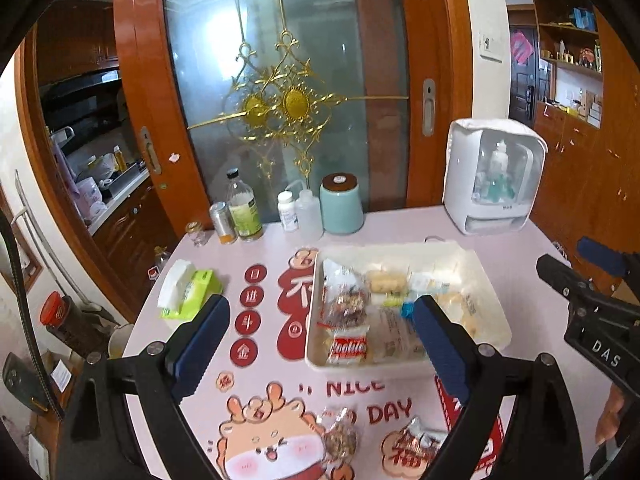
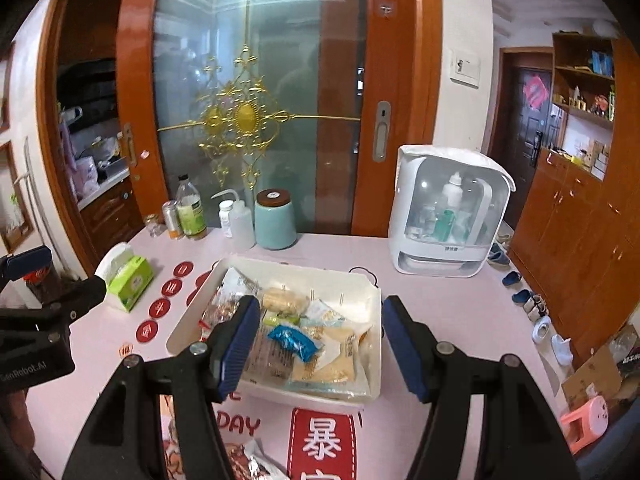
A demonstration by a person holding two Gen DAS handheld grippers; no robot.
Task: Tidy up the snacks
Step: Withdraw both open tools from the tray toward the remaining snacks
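Note:
A white tray on the pink table holds several wrapped snacks; it also shows in the right wrist view. Among them are a red cookie pack, a blue packet and a yellow roll. Two snack bags lie loose on the table near me: a clear nut bag and a red-white packet. My left gripper is open and empty above the table's near side. My right gripper is open and empty above the tray.
At the table's far edge stand a teal jar, bottles, a can and a white sterilizer box. A green tissue pack lies at the left. A sliding glass door is behind. Shoes lie on the floor at right.

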